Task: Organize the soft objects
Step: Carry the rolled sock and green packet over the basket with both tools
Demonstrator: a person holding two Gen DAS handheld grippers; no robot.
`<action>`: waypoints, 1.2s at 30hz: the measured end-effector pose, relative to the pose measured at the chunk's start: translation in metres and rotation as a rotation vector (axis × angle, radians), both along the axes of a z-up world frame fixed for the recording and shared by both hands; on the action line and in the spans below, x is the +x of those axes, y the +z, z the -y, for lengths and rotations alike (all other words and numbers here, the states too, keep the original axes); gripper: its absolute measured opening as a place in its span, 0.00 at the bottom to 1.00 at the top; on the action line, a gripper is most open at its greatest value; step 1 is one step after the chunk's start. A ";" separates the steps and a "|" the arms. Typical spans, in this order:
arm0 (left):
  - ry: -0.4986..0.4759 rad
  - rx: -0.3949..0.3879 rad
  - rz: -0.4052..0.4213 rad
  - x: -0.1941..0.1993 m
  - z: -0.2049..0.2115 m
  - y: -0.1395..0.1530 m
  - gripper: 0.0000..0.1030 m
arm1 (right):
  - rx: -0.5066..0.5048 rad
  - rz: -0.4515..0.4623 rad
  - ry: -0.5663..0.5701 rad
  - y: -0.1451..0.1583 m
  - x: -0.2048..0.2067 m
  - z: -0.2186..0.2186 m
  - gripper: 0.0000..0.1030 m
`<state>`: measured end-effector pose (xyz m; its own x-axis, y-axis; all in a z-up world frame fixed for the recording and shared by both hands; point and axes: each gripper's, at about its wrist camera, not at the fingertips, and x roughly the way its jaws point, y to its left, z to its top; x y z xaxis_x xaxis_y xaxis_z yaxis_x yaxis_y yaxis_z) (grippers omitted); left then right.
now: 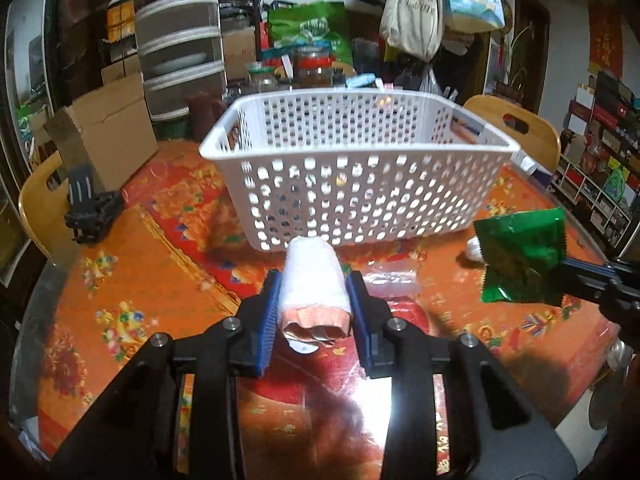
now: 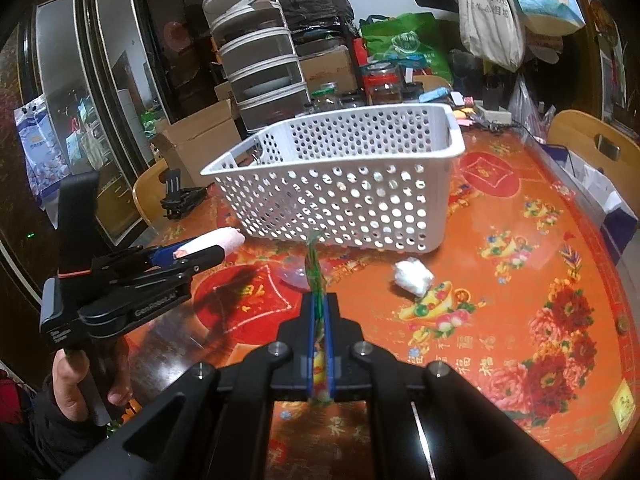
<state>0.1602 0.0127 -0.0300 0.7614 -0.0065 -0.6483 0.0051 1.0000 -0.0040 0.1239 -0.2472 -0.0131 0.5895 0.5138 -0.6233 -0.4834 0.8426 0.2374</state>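
My left gripper (image 1: 314, 288) is shut on a white and pink roll of soft cloth (image 1: 314, 276), held above the table in front of the white perforated basket (image 1: 360, 184). From the right wrist view the same roll (image 2: 218, 242) sticks out of the left gripper (image 2: 200, 252), which a hand (image 2: 76, 380) holds. My right gripper (image 2: 319, 312) is shut on a thin green foil packet (image 2: 314, 268), seen edge-on. In the left wrist view that packet (image 1: 520, 256) shows flat at the right. A white crumpled wad (image 2: 414, 276) lies on the table near the basket (image 2: 352, 184).
The round table (image 2: 520, 280) has a red and orange flowered cover. A black clamp-like stand (image 1: 90, 208) sits at its left edge. Wooden chairs (image 1: 516, 124), cardboard boxes (image 1: 108, 132), jars (image 2: 384, 80) and hanging bags (image 1: 412, 4) crowd the far side. A clear plastic bag (image 1: 394, 276) lies under my left gripper.
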 end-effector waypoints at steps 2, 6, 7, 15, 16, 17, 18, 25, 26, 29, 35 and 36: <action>-0.007 -0.004 0.020 -0.006 -0.002 0.012 0.29 | 0.003 0.011 0.004 0.007 -0.002 -0.001 0.03; -0.019 -0.018 0.050 -0.010 -0.005 0.038 0.29 | -0.002 0.043 0.008 0.026 -0.001 -0.002 0.03; -0.023 -0.018 0.059 -0.010 -0.005 0.045 0.29 | -0.003 0.050 0.010 0.032 0.000 -0.002 0.03; -0.054 -0.015 0.109 0.014 -0.002 0.100 0.29 | -0.038 0.133 -0.002 0.081 0.021 -0.008 0.03; -0.058 -0.021 0.111 0.021 -0.003 0.108 0.29 | -0.042 0.139 -0.007 0.087 0.026 -0.009 0.03; -0.061 -0.027 0.111 0.028 -0.002 0.113 0.29 | -0.040 0.141 -0.010 0.092 0.032 -0.010 0.03; -0.066 -0.030 0.107 0.037 -0.002 0.119 0.29 | -0.037 0.140 -0.009 0.097 0.040 -0.012 0.03; -0.088 -0.037 -0.008 0.127 0.005 0.122 0.29 | -0.082 0.048 -0.020 0.101 0.117 -0.035 0.03; -0.087 -0.034 -0.025 0.137 0.008 0.118 0.29 | -0.087 0.021 -0.021 0.096 0.129 -0.039 0.03; -0.078 -0.034 -0.103 0.173 0.010 0.101 0.30 | -0.133 -0.039 -0.021 0.080 0.156 -0.051 0.03; -0.032 -0.028 -0.232 0.222 0.007 0.052 0.30 | -0.227 -0.144 -0.037 0.040 0.196 -0.068 0.03; -0.030 -0.026 -0.243 0.225 0.007 0.047 0.30 | -0.239 -0.154 -0.040 0.035 0.201 -0.070 0.03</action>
<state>0.3857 0.0056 0.0170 0.5822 -0.0459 -0.8118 0.0303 0.9989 -0.0347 0.3250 -0.1772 0.0215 0.4950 0.3197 -0.8079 -0.4223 0.9012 0.0979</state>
